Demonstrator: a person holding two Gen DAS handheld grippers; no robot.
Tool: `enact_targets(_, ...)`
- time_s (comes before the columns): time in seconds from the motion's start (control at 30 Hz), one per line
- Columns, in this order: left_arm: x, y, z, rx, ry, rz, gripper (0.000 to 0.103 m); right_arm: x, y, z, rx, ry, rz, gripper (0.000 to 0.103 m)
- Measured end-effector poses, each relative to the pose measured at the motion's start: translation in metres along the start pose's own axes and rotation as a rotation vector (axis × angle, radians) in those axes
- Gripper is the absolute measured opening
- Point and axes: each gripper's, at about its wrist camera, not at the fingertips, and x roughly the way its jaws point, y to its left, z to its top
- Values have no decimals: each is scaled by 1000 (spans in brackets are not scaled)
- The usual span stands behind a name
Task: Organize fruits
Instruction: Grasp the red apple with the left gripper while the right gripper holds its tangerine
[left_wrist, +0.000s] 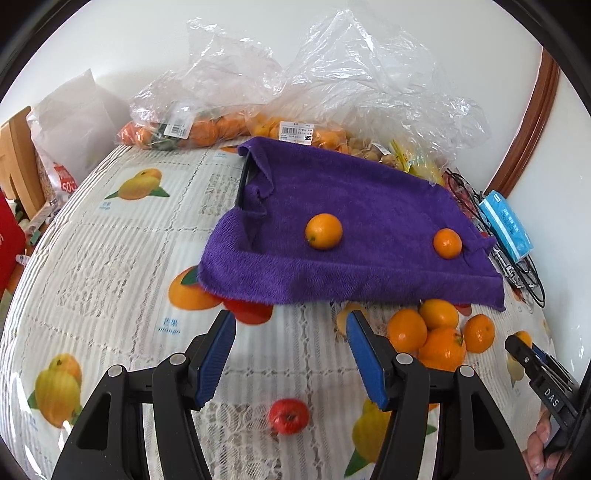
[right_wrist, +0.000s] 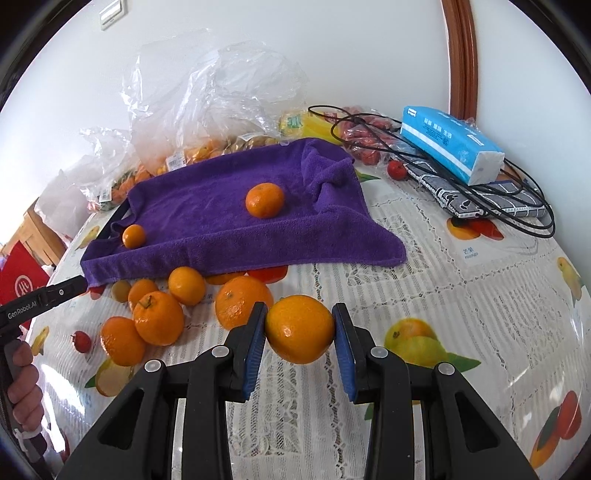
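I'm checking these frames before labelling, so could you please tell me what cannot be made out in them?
- Left wrist view: the black object under the purple towel; only an edge shows.
- Both views: fruit inside the crumpled plastic bags, veiled by glare and folds; price label print too small.
- Left wrist view: right claw cut off by the picture's edge; its orange barely shows.
- Right wrist view: the left claw's tips, hidden behind the towel.
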Motion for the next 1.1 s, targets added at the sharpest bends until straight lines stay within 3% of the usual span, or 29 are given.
enact_targets(0.43,-5,4,-37,9,62,-38,57,-12,6,-13,11,-3,26,36)
enact_targets(0.57,-3,0,-43,20,73,-46,51,-15,6,-15,13,0,24,36)
enact_targets(0.9,0,-4,-49,47,49,-7,24,-17,3,-23,24,7,19,36)
enact_targets(1.1,-1,-3,-49,36,58,-27,24,-18,5,-23,27,11,21,36)
